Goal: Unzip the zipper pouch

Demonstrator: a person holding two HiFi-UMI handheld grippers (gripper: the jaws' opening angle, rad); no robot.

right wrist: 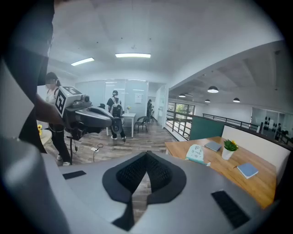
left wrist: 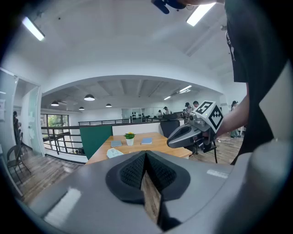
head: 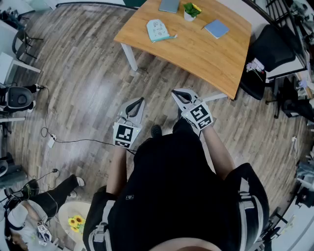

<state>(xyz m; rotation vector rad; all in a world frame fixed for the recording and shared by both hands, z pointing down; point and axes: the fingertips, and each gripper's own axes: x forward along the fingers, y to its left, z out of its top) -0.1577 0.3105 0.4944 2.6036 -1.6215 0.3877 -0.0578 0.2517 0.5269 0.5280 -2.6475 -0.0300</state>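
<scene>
Pouch, pale and light blue, lies flat near the left end of the wooden counter, well apart from both grippers. The person stands back on the floor, so the step in hand looks like the approach.

The left gripper and the right gripper are held out side by side in front of the body. Each is closed, pads together, with nothing between them.

To do this well, I would come right up to the counter first and open both grippers before reaching in. One gripper should pin the pouch's fabric at the zipper's end. The other should pinch the pull tab and draw it straight along the teeth, keeping the pouch flat so it does not slide. Where the tab sits is too small to tell from here; it needs a closer look before choosing which gripper does which.

The pouch looks closed, and what it holds does not show. A white pot further back holds a small green plant.
</scene>
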